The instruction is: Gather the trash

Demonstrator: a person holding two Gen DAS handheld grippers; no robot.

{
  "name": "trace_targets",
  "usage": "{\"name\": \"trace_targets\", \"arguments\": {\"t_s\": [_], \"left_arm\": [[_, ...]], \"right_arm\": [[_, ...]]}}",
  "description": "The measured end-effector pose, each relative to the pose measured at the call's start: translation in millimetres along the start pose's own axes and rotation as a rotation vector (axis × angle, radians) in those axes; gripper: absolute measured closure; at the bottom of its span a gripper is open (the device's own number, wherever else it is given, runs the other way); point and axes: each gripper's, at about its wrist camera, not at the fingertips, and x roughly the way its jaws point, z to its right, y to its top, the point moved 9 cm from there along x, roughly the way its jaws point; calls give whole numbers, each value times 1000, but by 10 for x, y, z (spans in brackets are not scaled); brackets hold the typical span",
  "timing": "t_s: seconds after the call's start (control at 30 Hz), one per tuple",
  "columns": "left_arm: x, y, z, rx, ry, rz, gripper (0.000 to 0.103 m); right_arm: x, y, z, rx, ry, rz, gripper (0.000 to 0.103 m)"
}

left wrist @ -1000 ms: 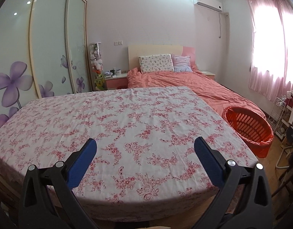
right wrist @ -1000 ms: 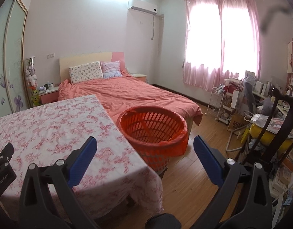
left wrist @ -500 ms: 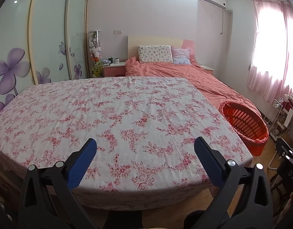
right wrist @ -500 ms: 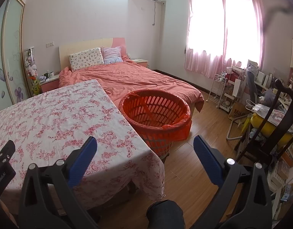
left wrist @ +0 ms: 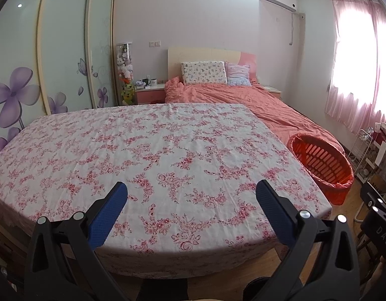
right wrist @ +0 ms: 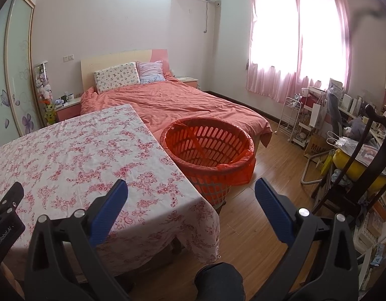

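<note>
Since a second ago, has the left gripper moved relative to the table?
Yes. The left gripper has lifted and pulled back: the floral table shows more of its near edge now, and the headboard sits lower in view.

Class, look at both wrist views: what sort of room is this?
Most likely a home bedroom: a made bed with pillows, a sliding wardrobe with flower decals, and a bedside table.
</note>
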Motion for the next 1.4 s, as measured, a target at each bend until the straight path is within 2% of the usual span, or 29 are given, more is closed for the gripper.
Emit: {"name": "trace_targets", "arguments": {"t_s": [0.4,1.4], "left_arm": [[-92,77,56,36,24,42,2],[-76,87,93,42,29,38,2]], "right_arm": [[-5,15,-9,0,4,2,4],[-14,28,-22,1,6,5,4]]}}
